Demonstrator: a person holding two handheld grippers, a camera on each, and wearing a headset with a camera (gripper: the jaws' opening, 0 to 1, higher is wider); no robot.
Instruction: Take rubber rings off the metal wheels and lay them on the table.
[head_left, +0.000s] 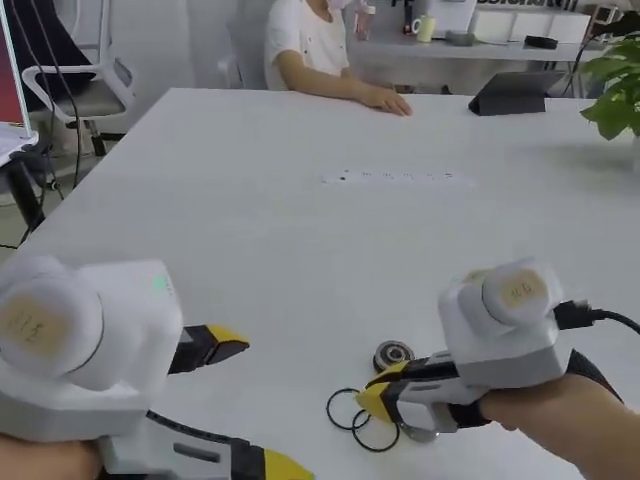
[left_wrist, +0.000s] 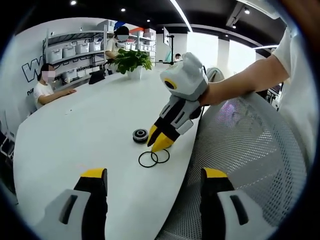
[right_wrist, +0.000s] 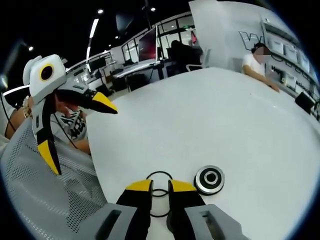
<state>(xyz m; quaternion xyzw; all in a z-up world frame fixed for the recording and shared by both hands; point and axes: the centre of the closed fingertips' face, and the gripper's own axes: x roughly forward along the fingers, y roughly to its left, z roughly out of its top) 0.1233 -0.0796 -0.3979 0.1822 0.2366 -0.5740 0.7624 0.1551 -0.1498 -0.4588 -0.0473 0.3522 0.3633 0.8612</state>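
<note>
**Two Rings Off and on the Table; One Wheel Beside Them**

Location. Two black rubber rings (left_wrist: 154, 158) lie flat and overlapping on the white table (head_left: 300, 230), near its near edge. A metal wheel (right_wrist: 209, 180) lies flat just beside them on the far side, apart from both. Whether it still carries a ring cannot be told.

Tongs. The right gripper (head_left: 375, 400) hovers directly over the rings, its jaws drawn together to a slit. The rings appear to lie beneath them, not in the grip. The left gripper (left_wrist: 154, 179) is held to the left, well clear of the work, with its jaws wide apart.

Handling, as judged. The rings look thin, light and limp. They would likely stretch, roll or snap back, so a pinch across the cord at one spot seems best. The wheel looks heavy for its size, stiff and smooth. It should be gripped across the rim, or it is likely to skate on the tabletop.

Views. The right gripper view shows the wheel's concentric face and centre bore, which the head view shows as a dark disc. The left gripper view shows a mesh chair back (left_wrist: 250, 150) at the near edge. The head view shows a seated person (head_left: 310, 45) at the far end.
</note>
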